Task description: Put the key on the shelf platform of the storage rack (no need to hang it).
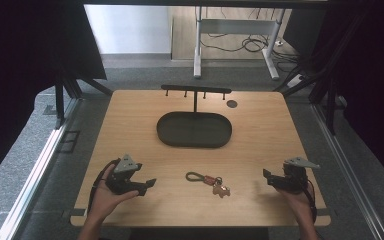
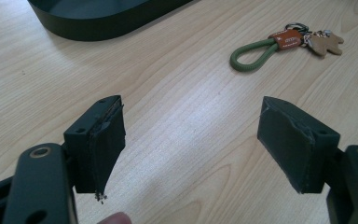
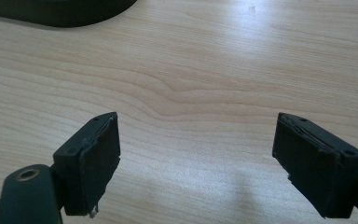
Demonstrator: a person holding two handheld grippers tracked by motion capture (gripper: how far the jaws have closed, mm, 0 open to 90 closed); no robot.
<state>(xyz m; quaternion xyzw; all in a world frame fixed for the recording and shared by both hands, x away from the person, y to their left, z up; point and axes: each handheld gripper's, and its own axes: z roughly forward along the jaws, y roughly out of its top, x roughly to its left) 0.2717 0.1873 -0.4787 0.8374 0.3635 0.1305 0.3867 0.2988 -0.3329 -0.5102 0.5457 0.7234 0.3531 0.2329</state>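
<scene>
Left gripper (image 1: 147,186): jaws wide, aimed at keychain (image 1: 209,181) | right gripper (image 1: 268,178): jaws wide, empty, well apart | keychain flat on table (image 1: 260,130), between grippers, near oval tray (image 1: 194,129) with hook rack (image 1: 195,91) | judged: pre-grasp.

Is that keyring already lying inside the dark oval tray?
No, the keyring lies on the bare wooden table, apart from the tray.

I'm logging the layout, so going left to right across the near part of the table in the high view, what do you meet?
Left tongs → keychain → right tongs.
</scene>
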